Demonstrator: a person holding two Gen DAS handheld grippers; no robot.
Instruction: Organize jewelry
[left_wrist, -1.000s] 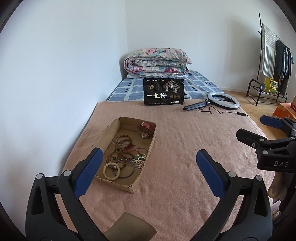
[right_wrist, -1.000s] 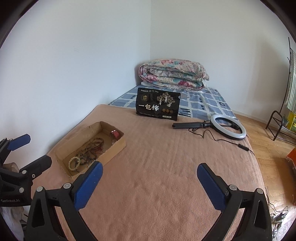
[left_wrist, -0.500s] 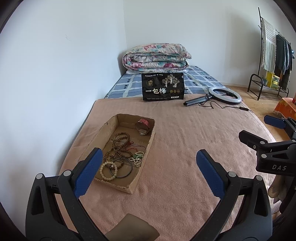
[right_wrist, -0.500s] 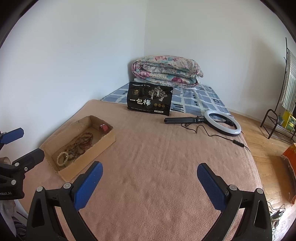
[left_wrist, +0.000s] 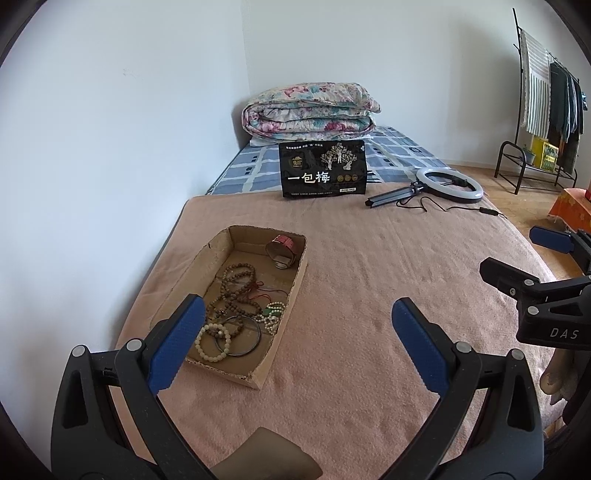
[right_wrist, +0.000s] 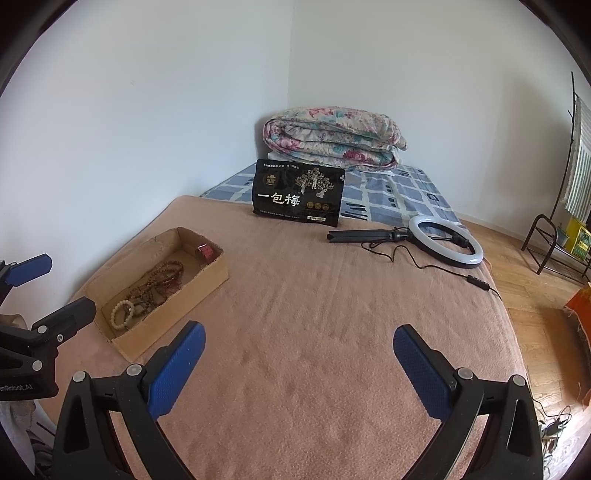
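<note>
A shallow cardboard tray (left_wrist: 288, 306) lies on the pink blanket at the left and also shows in the right wrist view (right_wrist: 207, 280). In it lie brown bead strands (left_wrist: 236, 284), a cream bead bracelet (left_wrist: 210, 341), a dark metal bangle (left_wrist: 240, 336), a white and green bead string (left_wrist: 272, 314) and a red watch (left_wrist: 282, 249). My left gripper (left_wrist: 297, 336) is open and empty, above the tray's near right corner. My right gripper (right_wrist: 298, 360) is open and empty over bare blanket, right of the tray.
A black snack bag (left_wrist: 323, 168) stands at the blanket's far edge. A ring light on a folded tripod (left_wrist: 443, 186) with its cable lies to its right. A folded floral quilt (left_wrist: 308, 112) lies at the back. A clothes rack (left_wrist: 546, 122) stands on the floor at right.
Both grippers have risen and tilted down a little, so the tray and bed sit lower and closer in view. Both stay open. The jewelry has not moved.
</note>
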